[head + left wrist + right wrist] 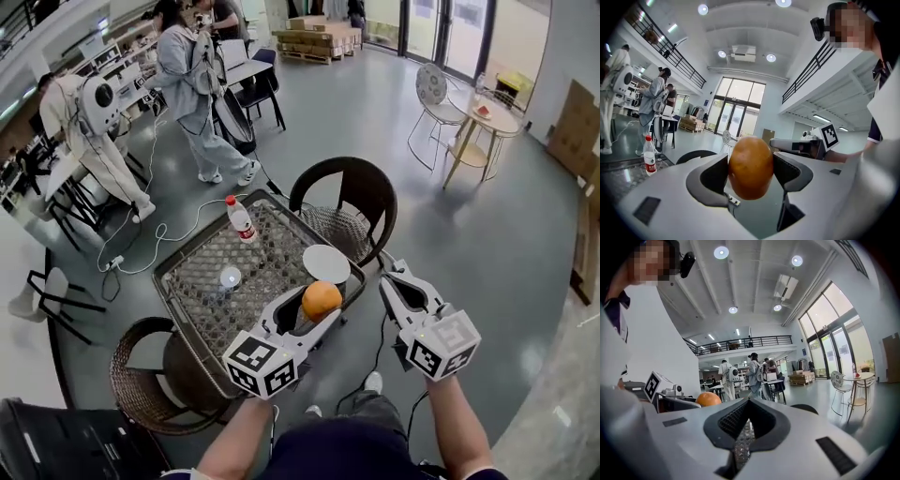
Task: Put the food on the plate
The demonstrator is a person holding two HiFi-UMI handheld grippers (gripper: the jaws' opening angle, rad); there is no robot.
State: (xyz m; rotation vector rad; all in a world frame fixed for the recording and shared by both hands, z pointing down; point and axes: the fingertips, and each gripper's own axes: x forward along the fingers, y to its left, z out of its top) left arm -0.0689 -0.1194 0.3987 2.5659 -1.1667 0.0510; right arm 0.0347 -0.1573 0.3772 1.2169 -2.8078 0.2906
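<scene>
A round orange fruit (322, 300) is clamped between the jaws of my left gripper (319, 305), held above the near right corner of the table. In the left gripper view the orange fruit (751, 166) fills the gap between the two dark pads. A white plate (326, 263) lies on the table just beyond the fruit. To the right, off the table's edge, my right gripper (396, 274) is shut with nothing in it. In the right gripper view its pads (740, 416) meet, and the orange fruit (708, 399) shows at the left.
The square wicker table (187, 281) also carries a water bottle (240, 218) at its far side and a small white lid (230, 277). A dark chair (342, 192) stands behind it, another chair (141, 380) at near left. People stand further back.
</scene>
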